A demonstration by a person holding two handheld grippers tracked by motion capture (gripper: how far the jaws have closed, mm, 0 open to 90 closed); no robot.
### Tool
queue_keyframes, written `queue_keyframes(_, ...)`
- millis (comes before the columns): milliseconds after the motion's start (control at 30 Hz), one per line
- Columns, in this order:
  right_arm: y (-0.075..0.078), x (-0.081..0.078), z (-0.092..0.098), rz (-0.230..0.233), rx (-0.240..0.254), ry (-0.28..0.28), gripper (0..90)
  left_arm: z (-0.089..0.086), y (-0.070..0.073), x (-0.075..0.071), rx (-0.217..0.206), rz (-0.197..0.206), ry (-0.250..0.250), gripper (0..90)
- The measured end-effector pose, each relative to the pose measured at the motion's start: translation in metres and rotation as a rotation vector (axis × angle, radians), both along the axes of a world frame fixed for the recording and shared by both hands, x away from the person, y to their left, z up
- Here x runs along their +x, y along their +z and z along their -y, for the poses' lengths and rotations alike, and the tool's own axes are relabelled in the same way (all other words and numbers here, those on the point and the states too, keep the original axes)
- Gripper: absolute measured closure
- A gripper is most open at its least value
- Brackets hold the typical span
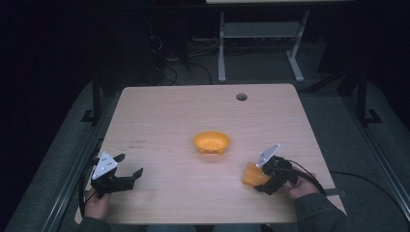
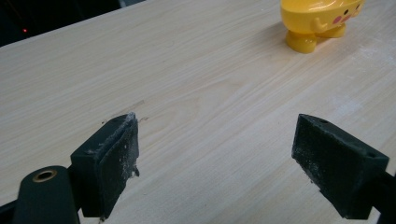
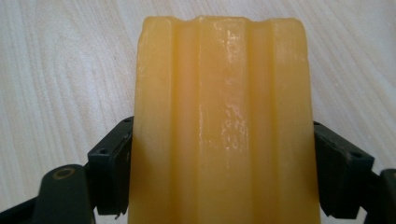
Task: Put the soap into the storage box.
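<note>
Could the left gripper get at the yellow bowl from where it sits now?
Probably yes. The left gripper is open and holds nothing, and bare table lies between it and the yellow bowl.

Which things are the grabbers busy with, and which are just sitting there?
In use:
- ridged yellow block, clamped in the right gripper
- yellow bowl with little feet, mid-table, probably part of the job

Just there:
- left gripper, open, holding nothing
- table, its round hole
- white desk frame behind
</note>
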State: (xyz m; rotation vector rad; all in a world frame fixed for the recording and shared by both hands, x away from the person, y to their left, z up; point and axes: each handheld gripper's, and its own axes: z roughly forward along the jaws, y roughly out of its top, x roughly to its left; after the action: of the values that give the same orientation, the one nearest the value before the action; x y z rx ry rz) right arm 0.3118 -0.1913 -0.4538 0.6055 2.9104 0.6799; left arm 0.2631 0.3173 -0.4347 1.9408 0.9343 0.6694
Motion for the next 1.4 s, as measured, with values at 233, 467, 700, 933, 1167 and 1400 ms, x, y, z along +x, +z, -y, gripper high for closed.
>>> queue_keyframes(233,0.008,-0.003,0.001,0.025,0.028,0.017,20.9,0.000,0.000,0.000,-0.002,0.000,0.002,14.2)
queue_keyframes(467,0.024,-0.001,-0.004,0.052,0.044,0.038,20.8,-0.001,0.001,0.000,-0.002,-0.003,0.003,14.2)
queue_keyframes(700,0.034,0.007,-0.007,0.068,0.069,0.064,20.8,-0.001,0.001,-0.001,0.001,-0.005,0.004,14.2)
queue_keyframes(933,0.047,0.015,-0.008,0.065,0.093,0.071,20.8,-0.002,0.001,-0.001,0.002,-0.006,0.005,14.3)
queue_keyframes(1167,0.052,0.027,-0.014,0.065,0.088,0.092,20.8,-0.002,0.002,-0.001,0.005,-0.005,0.001,14.2)
queue_keyframes(1400,0.056,0.037,-0.019,0.058,0.097,0.095,20.8,-0.001,0.002,-0.001,0.004,-0.007,0.001,14.2)
